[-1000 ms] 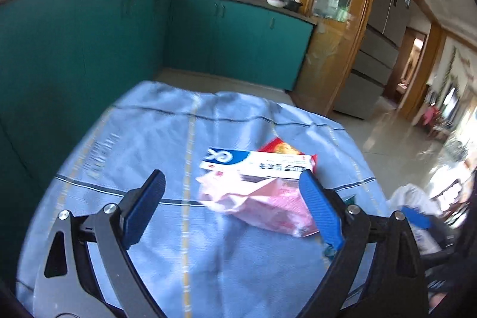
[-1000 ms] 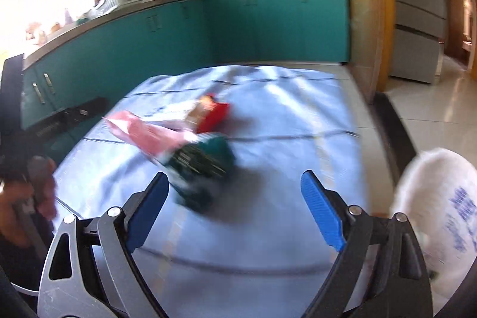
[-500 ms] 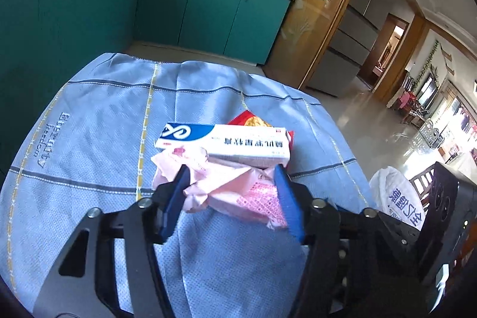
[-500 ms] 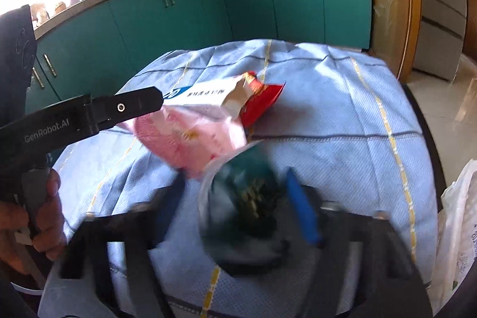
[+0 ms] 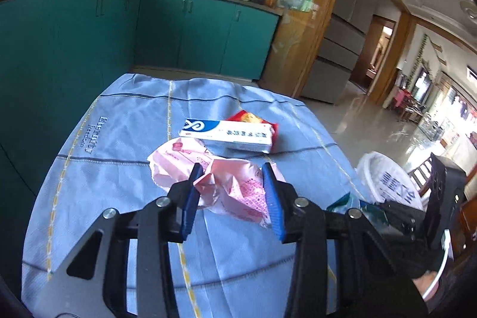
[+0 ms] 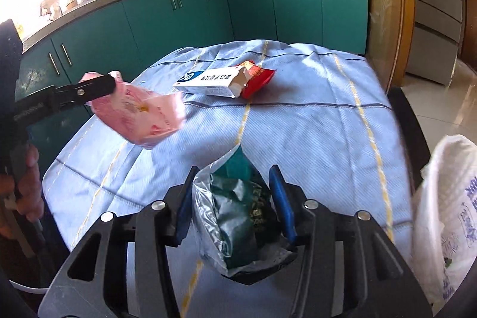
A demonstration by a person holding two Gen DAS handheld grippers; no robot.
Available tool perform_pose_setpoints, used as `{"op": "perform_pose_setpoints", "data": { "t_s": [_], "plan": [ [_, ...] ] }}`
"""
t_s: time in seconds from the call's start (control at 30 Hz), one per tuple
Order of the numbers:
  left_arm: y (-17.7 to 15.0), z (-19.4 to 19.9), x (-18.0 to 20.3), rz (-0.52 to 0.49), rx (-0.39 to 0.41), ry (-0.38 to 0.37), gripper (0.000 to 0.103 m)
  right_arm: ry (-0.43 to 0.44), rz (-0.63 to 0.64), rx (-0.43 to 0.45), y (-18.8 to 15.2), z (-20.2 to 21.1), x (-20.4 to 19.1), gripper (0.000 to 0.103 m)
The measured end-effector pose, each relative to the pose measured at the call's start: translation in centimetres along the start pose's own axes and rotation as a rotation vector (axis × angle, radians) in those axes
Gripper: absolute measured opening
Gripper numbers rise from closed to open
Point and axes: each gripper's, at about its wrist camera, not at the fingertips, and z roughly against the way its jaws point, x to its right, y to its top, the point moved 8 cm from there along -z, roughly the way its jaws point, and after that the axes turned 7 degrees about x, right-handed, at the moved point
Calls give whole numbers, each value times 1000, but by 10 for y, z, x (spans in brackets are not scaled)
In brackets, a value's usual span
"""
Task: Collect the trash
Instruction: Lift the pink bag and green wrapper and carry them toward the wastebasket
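Currently, the pink wrapper (image 5: 232,187) is clamped in the left gripper (image 5: 232,195) and the green pouch (image 6: 238,207) in the right gripper (image 6: 235,204); the white bag (image 6: 447,216) lies nearer the right gripper.

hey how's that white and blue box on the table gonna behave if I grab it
The box looks like thin cardboard with one end flap torn open, so it probably crushes if squeezed hard. It seems light, maybe empty. It lies partly on the red wrapper, which may shift as the box lifts.
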Motion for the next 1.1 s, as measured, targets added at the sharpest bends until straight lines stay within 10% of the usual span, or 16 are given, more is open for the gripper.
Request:
{"op": "perform_pose_setpoints", "data": {
  "t_s": [0.3, 1.1],
  "plan": [
    [-14, 31, 24, -81, 10, -120, 41, -55, -56, 39, -15, 42, 16, 48],
    [22, 65, 60, -198, 195, 43, 41, -165, 16, 148, 8, 85, 17, 48]
  ]
}}
